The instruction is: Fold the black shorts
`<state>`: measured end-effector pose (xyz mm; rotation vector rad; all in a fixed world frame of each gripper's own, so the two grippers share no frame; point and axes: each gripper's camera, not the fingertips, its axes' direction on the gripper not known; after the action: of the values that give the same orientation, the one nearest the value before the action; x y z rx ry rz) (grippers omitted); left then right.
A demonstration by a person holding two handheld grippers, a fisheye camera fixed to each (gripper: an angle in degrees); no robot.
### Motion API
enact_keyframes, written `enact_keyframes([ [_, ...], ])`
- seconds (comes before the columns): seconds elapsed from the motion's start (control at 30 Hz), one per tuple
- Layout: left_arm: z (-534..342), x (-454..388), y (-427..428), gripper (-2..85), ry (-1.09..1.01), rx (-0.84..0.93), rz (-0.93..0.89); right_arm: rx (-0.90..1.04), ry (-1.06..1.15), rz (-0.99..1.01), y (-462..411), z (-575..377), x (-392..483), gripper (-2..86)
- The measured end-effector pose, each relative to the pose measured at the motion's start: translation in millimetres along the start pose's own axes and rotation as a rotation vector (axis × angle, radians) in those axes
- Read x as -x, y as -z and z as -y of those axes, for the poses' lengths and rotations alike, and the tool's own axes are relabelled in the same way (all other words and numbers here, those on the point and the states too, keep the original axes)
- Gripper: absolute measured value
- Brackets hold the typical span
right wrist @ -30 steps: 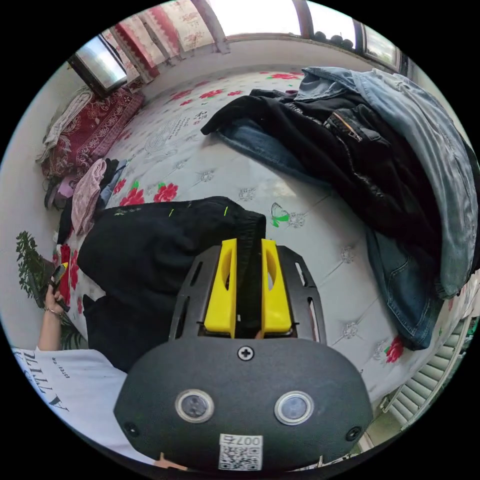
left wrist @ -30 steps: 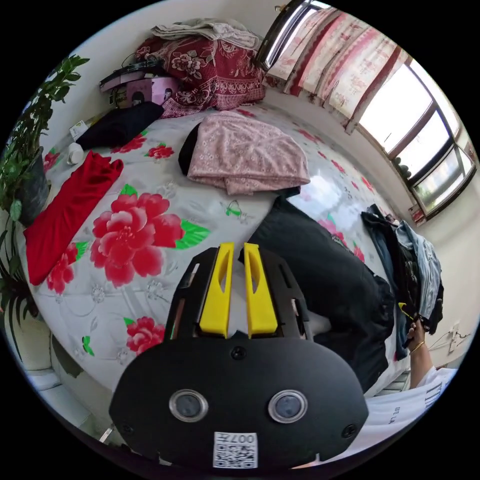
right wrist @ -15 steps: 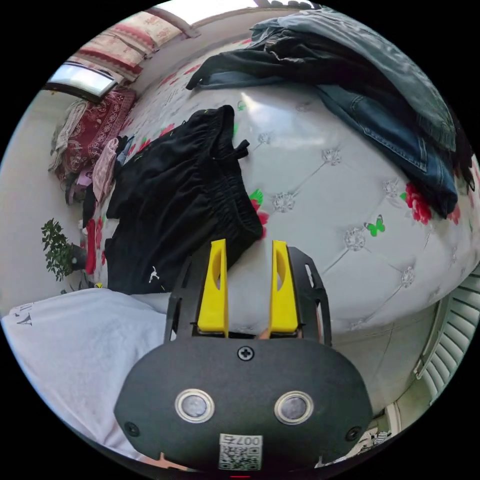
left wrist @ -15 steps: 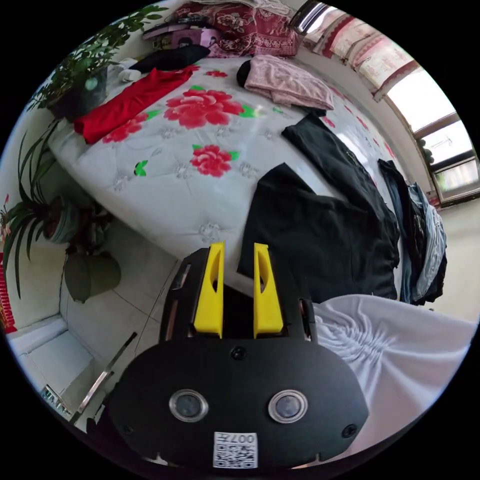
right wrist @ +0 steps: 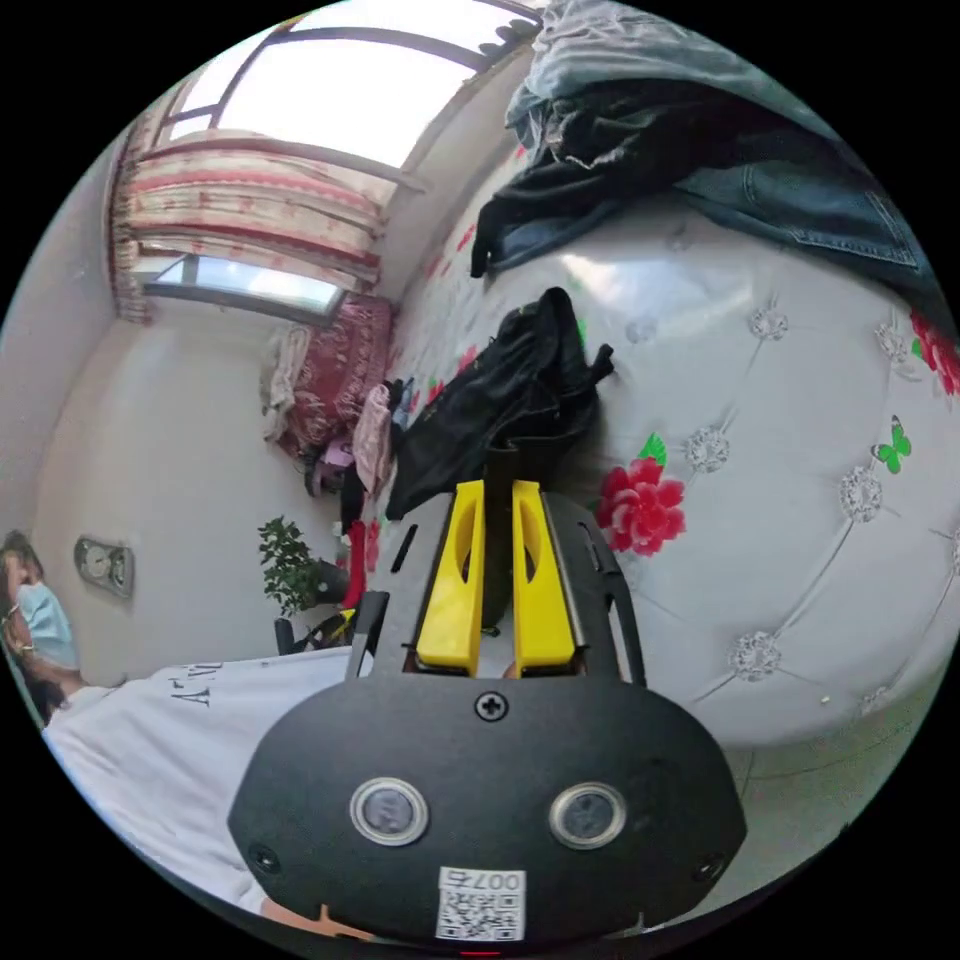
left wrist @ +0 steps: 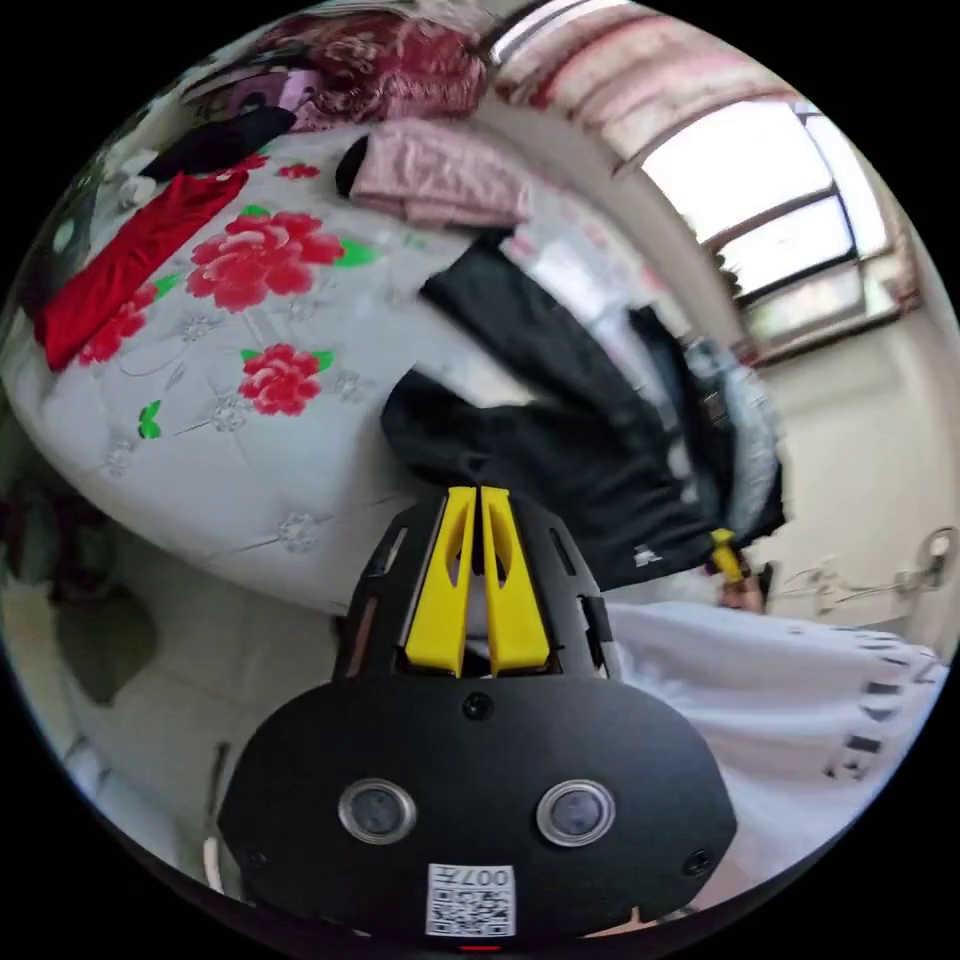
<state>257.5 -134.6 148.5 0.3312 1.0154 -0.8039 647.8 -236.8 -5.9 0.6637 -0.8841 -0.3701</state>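
In the left gripper view, a bed point(left wrist: 200, 470) with a quilted white cover printed with red flowers carries the clothes. At its far left lies a red garment point(left wrist: 120, 265), with a dark garment point(left wrist: 220, 140) beyond it. Further along sits a folded pink cloth point(left wrist: 435, 180) below a heap of dark red flowered bedding point(left wrist: 385, 70) against the wall. The black shorts point(left wrist: 560, 440) lie near the bed's near edge, one end reaching toward the pink cloth. The left gripper point(left wrist: 480, 500) has its yellow jaws drawn nearly together at the shorts' near hem; this blurred view does not settle whether cloth is pinched between them. To the right are a pile of denim and dark clothes point(left wrist: 730, 430), a bright window point(left wrist: 770, 210) under a striped curtain, the right gripper point(left wrist: 725, 555) as a small yellow tip, and the person's white shirt point(left wrist: 800, 700).

In the right gripper view, pale walls meet a potted plant point(right wrist: 290, 570) beside the bed. The white shirt point(right wrist: 180, 740) fills the lower left. The right gripper point(right wrist: 498, 495) holds its jaws narrow with a band of the black shorts point(right wrist: 500, 400) clamped between them, the cloth rising bunched off the bed cover point(right wrist: 800, 500). Jeans and a dark jacket point(right wrist: 720, 160) are heaped at the upper right.
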Motion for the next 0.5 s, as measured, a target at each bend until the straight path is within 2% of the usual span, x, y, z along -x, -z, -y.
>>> enact_keyframes([
  [0.1,-1.1,14.2,68.4,-0.9,-0.014,-0.203,-0.278,-0.079,0.037,0.114,38.1,-5.5,10.2,5.4],
  [0.17,-1.8,22.6,92.4,-0.9,-0.033,-0.235,-0.286,-0.068,0.022,0.114,48.7,-10.0,6.5,5.2],
  [0.3,-7.5,49.9,91.2,-0.9,-0.018,-0.143,-0.208,-0.021,-0.034,0.088,50.9,-32.5,-14.5,4.8],
  [0.5,3.2,68.0,80.2,-0.9,-0.002,-0.068,-0.261,-0.016,-0.070,0.122,58.3,-56.1,-24.9,4.7],
])
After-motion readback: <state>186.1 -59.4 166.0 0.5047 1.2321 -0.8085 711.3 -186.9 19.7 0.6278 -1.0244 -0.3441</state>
